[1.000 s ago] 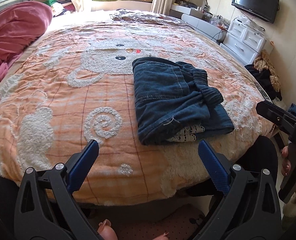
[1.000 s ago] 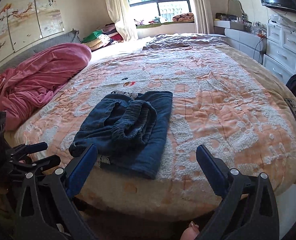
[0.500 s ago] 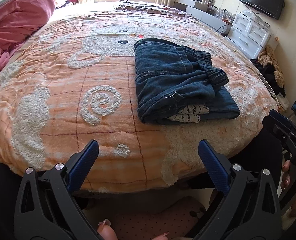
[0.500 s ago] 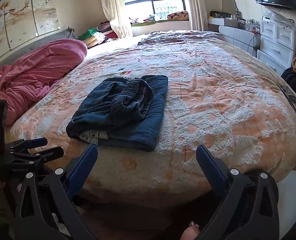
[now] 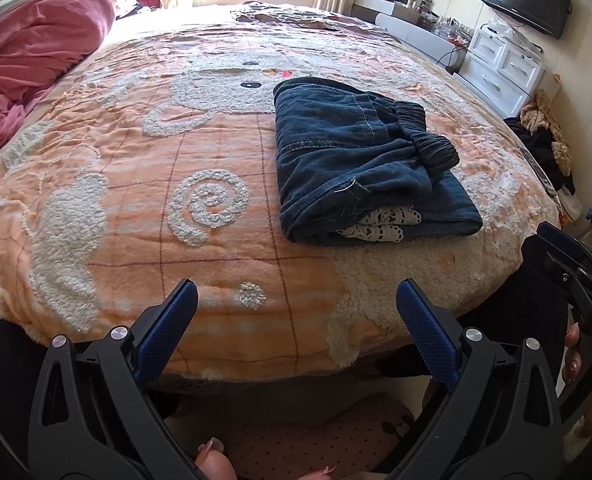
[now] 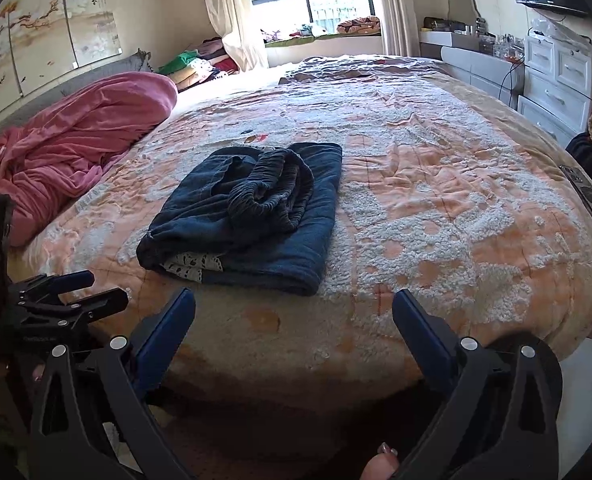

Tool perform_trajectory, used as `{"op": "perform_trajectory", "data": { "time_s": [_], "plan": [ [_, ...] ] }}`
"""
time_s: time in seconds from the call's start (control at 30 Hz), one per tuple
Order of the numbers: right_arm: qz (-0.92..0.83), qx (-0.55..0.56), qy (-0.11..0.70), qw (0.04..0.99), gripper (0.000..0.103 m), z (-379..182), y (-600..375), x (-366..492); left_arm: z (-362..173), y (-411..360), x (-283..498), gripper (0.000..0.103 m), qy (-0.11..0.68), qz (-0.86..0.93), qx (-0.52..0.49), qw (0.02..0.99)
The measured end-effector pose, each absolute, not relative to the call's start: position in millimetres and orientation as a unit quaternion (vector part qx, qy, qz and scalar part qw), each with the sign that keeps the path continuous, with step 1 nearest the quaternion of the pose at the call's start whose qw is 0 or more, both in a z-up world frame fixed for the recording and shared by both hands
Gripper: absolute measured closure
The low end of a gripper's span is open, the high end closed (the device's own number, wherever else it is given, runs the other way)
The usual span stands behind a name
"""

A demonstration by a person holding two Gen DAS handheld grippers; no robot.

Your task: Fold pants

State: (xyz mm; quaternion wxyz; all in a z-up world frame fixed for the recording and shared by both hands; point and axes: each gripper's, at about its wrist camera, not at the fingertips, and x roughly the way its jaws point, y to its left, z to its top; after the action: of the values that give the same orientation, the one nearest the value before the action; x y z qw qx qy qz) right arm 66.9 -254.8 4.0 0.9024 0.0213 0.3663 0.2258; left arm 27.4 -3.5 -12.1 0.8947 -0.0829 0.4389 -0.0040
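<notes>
Near the bed's front edge, the folded dark denim pants lie on the orange blanket, white lace trim showing at the fold. Both the left claw and right claw hover off that edge, jaws spread wide, holding nothing.

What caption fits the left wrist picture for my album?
Folded blue pants resting on the orange bedspread, left gripper open and empty.
</notes>
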Motion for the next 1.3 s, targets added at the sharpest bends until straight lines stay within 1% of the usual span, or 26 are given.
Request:
{"op": "perform_trajectory", "data": {
  "time_s": [1.3],
  "plan": [
    [0.221, 0.007, 0.367, 0.903, 0.005, 3.7, -251.7, 65.9, -9.7, -4.7, 25.7, 0.01, 0.441, -0.02, -0.085, 0.893]
  ]
}}
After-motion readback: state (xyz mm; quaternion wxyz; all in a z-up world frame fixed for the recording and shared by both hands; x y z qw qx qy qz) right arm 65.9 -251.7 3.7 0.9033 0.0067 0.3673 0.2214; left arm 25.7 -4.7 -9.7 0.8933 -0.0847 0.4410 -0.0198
